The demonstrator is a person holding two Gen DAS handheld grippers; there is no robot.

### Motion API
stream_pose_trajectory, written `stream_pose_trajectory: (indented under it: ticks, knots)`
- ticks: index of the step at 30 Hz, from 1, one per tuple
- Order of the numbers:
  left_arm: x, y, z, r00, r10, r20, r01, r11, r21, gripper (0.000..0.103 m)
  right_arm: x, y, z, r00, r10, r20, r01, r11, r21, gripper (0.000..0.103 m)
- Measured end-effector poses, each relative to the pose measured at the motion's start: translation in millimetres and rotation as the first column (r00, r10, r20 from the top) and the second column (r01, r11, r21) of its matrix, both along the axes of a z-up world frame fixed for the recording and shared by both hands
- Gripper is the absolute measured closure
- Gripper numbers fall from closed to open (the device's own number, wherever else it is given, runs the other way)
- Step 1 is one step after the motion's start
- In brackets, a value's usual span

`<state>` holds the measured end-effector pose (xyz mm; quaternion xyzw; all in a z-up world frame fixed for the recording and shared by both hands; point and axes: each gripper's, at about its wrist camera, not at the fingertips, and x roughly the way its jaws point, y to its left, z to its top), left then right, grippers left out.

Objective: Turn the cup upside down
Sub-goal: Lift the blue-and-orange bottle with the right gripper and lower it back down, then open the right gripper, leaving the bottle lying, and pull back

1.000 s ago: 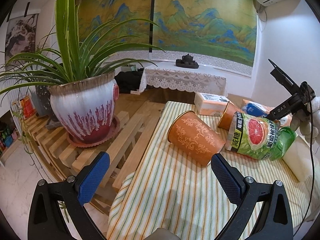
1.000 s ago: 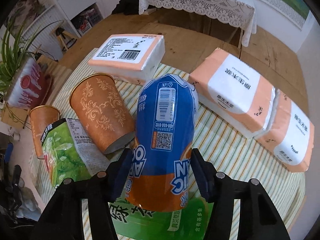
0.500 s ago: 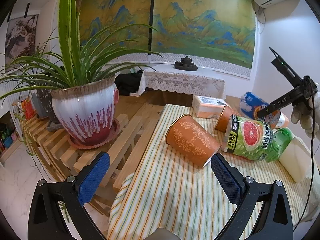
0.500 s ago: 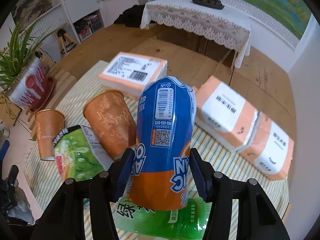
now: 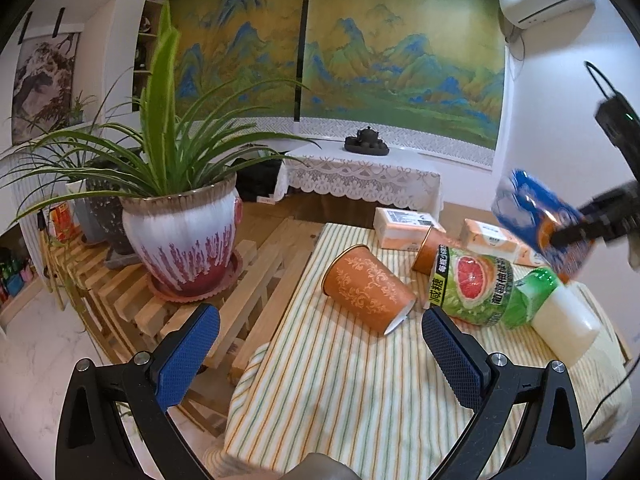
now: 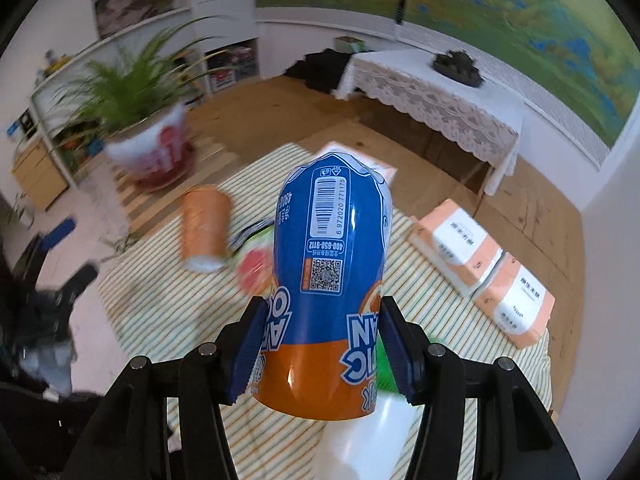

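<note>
Orange paper cup with pale scroll pattern (image 5: 366, 290) lies on its side on the striped counter (image 5: 340, 392), rim toward 10 o'clock. Left gripper (image 5: 320, 344) hovers near it, jaws spread, empty. Right gripper (image 6: 322, 348) jaws clench a blue-and-orange labelled bottle (image 6: 330, 280) aloft.

You can read the barcode number 6 972020 771175 and 400-650-9112 on the blue bottle (image 6: 332, 280), and 减糖 on the green bottle (image 5: 476, 292).

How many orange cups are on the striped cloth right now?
2, both on their sides: one cup near the left gripper, another cup behind it beside the green bottle, partly hidden.
</note>
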<state>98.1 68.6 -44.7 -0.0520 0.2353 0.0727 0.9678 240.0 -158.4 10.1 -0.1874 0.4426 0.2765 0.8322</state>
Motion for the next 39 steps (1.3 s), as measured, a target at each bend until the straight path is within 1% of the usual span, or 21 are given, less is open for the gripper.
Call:
stream_pose_trajectory:
  ticks: [5, 10, 15, 17, 20, 23, 26, 31, 34, 37, 39]
  knots:
    - [-14, -4, 6, 1.000, -0.018, -0.004, 0.018, 1.000, -0.003, 0.001, -50, 9, -13, 0.997, 0.077, -0.008, -0.077, 0.997, -0.017, 0.050]
    - [-23, -10, 4, 0.998, -0.046, -0.039, 0.045, 0.999, -0.010, 0.001, -84, 18, -43, 0.992, 0.124, -0.036, -0.126, 0.991, -0.040, 0.050]
    - [-27, -17, -2, 0.994, -0.079, -0.080, 0.076, 0.996, -0.035, 0.001, -98, 24, -75, 0.990, 0.130, -0.061, -0.134, 0.988, -0.070, 0.050]
    - [-27, -17, -6, 0.991, -0.089, -0.098, 0.084, 0.995, -0.056, 0.001, -101, 28, -87, 0.989, 0.135, -0.058, -0.140, 0.985, -0.101, 0.049]
    - [-27, -17, -10, 0.988, -0.102, -0.120, 0.092, 0.992, -0.086, 0.001, -101, 28, -98, 0.988, 0.136, -0.067, -0.143, 0.984, -0.108, 0.049]
    - [-26, -16, -14, 0.984, -0.110, -0.141, 0.094, 0.989, -0.114, 0.001, -101, 31, -104, 0.988, 0.143, -0.062, -0.150, 0.981, -0.127, 0.047]
    - [-26, -16, -16, 0.982, -0.112, -0.151, 0.094, 0.988, -0.125, 0.001, -102, 35, -108, 0.987, 0.149, -0.052, -0.155, 0.977, -0.149, 0.046]
    - [-24, -21, -16, 0.979, -0.124, -0.160, 0.104, 0.986, -0.131, 0.001, -104, 37, -109, 0.988, 0.149, -0.038, -0.153, 0.976, -0.157, 0.044]
    - [-23, -26, -15, 0.978, -0.132, -0.161, 0.112, 0.985, -0.130, 0.001, -107, 35, -107, 0.990, 0.140, -0.031, -0.143, 0.979, -0.147, 0.042]
    - [-23, -32, -15, 0.976, -0.143, -0.166, 0.123, 0.984, -0.128, 0.001, -109, 31, -102, 0.992, 0.127, -0.019, -0.128, 0.985, -0.119, 0.034]
    - [-23, -35, -14, 0.975, -0.147, -0.165, 0.128, 0.984, -0.125, 0.001, -110, 28, -98, 0.993, 0.120, -0.013, -0.121, 0.987, -0.106, 0.034]
